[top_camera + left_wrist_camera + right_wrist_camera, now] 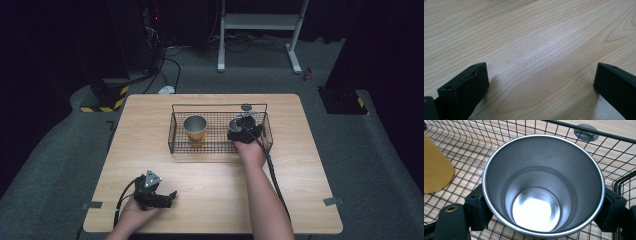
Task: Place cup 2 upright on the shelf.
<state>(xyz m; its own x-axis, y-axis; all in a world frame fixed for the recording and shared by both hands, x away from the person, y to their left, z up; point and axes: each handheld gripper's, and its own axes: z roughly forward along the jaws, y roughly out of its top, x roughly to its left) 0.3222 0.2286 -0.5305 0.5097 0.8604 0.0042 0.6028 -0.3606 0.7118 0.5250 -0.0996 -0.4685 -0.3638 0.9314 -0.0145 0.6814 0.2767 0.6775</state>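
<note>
Your left gripper [167, 197] rests low on the desk [210, 200] near its front left corner, jaws spread wide with bare wood between them. Further in, toward the far edge, sits the wire basket [173, 131]. At its left end an orange cup [195, 131] stands upright, well apart from your right hand. At its right end your right gripper [541, 210] reaches inside the basket, its jaws pressed against opposite sides of the steel cup [543, 185], which stands upright with its mouth open upward.
</note>
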